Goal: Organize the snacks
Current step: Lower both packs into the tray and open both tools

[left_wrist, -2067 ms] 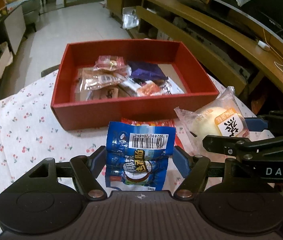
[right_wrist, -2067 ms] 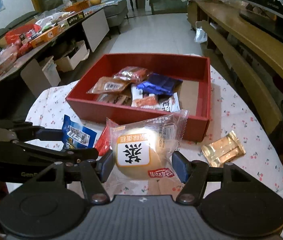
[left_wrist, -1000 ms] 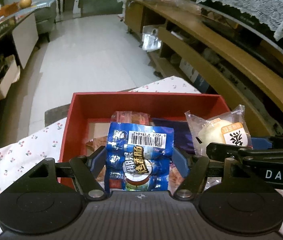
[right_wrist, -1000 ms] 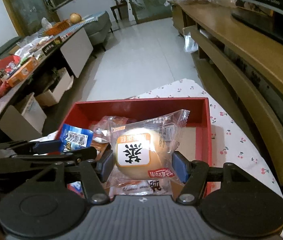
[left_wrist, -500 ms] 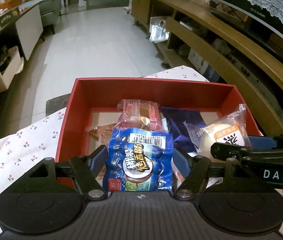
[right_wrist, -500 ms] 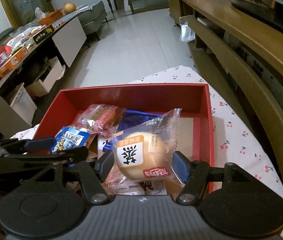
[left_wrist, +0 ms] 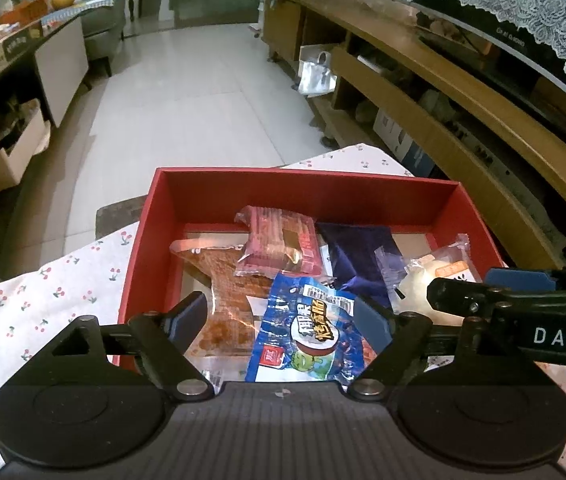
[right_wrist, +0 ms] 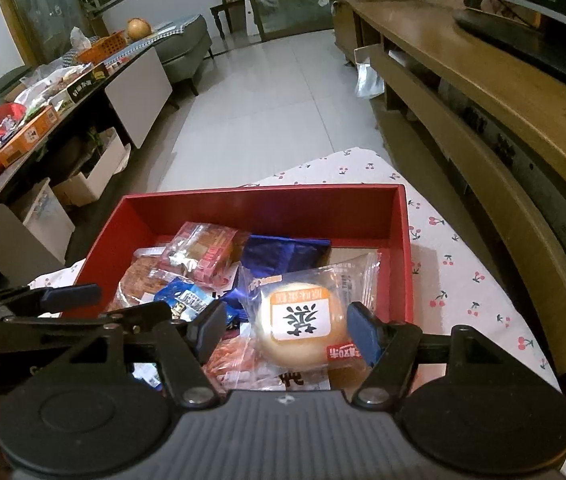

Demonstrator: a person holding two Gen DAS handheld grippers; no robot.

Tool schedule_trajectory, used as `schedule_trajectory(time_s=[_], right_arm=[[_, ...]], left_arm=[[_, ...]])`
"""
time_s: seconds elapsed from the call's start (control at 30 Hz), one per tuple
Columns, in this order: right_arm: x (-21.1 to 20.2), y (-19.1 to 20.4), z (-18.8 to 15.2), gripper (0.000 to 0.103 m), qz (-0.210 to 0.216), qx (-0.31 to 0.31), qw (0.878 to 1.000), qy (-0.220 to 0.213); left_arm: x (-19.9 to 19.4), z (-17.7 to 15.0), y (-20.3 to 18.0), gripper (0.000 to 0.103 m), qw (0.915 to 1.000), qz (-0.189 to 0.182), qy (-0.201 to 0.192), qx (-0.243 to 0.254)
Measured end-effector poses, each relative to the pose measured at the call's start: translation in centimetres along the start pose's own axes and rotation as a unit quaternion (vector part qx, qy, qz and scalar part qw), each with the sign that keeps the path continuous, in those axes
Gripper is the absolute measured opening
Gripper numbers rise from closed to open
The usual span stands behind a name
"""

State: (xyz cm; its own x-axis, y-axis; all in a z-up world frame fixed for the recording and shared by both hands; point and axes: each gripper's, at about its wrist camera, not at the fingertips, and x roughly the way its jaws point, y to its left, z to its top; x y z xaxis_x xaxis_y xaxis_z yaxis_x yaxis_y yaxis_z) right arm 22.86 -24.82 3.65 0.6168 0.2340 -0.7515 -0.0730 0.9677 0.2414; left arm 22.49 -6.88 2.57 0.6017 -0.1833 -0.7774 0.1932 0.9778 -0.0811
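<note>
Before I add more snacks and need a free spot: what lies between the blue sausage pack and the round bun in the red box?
A dark blue packet lies between the sausage pack and the bun, clearest in the right wrist view.

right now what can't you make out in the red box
- Box near wall: both views, hidden behind the claw bodies.
- Snacks under the blue packet: left view, covered.
- Bun: left view, partly behind the right claw's arm.
- Whether the right claw still pinches the bun: unclear.
</note>
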Motion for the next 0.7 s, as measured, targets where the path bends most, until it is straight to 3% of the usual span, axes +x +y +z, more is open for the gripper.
schedule_trajectory(time_s=[0.3,0.7], right_arm=[[-2.9,-0.7,-1.0,0.078,0.002,0.013,1.000,-0.017],[-6.6,-2.7,-4.2,0.078,-0.014,0.041,0.999,-0.008]], left_arm=[[-2.4,-1.2,-0.9,0.086,0.9997,-0.017,-0.010,0.014],[-5.1,-3.9,-1.7,0.086,0.9984,-0.046,-0.003,0.034]])
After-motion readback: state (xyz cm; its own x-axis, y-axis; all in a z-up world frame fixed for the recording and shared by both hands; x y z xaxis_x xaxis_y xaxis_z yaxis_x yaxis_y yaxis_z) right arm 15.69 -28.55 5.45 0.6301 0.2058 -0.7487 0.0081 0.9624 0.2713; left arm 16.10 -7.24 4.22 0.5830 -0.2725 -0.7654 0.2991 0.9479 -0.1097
